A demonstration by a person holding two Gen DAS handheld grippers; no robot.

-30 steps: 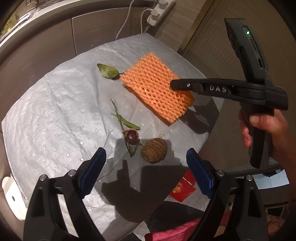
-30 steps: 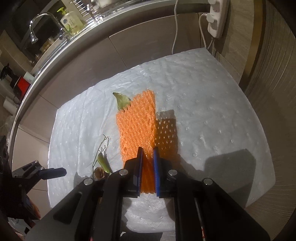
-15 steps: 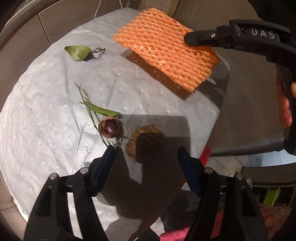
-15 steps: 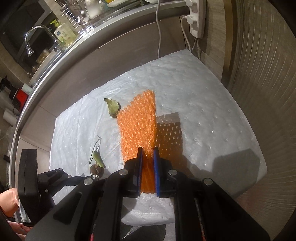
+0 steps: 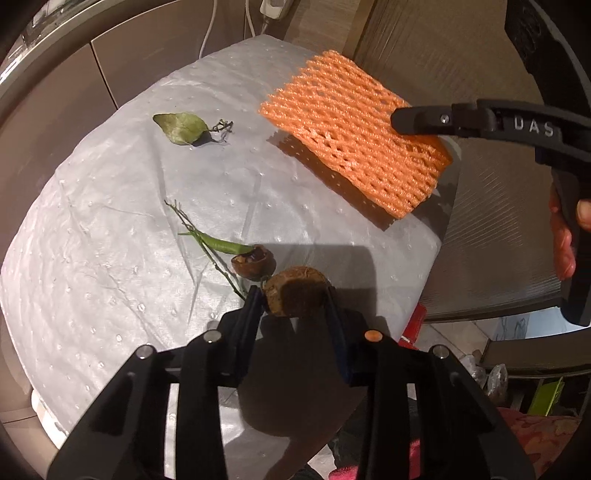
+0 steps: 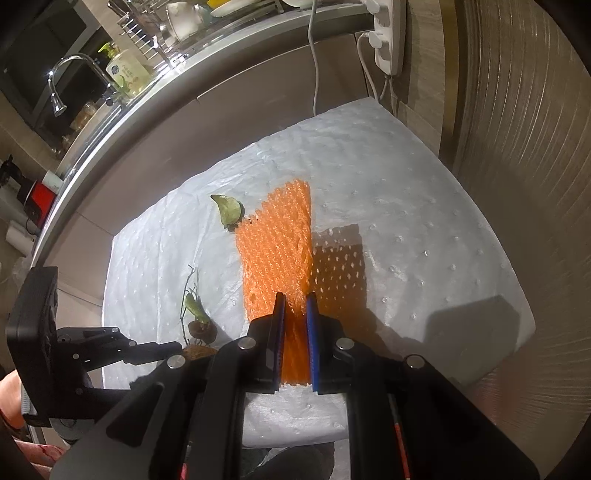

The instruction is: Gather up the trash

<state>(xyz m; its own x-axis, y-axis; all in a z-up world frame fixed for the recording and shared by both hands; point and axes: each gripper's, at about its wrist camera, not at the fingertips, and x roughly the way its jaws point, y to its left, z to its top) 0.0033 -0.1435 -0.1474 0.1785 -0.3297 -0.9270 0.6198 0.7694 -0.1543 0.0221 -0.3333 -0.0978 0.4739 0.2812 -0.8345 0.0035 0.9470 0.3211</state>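
Note:
My left gripper [image 5: 295, 299] is shut on a brown fuzzy husk [image 5: 295, 291] at the near edge of the white sheet [image 5: 110, 221]. My right gripper [image 6: 295, 306] is shut on an orange foam net [image 6: 277, 243] and holds it above the sheet; the net also shows in the left wrist view [image 5: 354, 129]. A dry green leaf [image 5: 181, 127], a green stem with twigs [image 5: 214, 242] and a small brown shell [image 5: 253, 262] lie on the sheet. In the right wrist view the left gripper [image 6: 188, 349] is at the lower left, by the husk [image 6: 197, 350].
A kitchen counter with a tap [image 6: 70, 74] and soap bottle [image 6: 123, 70] runs behind the sheet. A power strip [image 6: 388, 33] with cords hangs at the far corner. A ribbed wooden panel [image 6: 517, 166] stands on the right. Red and pink items [image 5: 413, 325] lie on the floor below.
My left gripper moved forward and closed on the brown husk. My right gripper has raised the orange net higher above the sheet.

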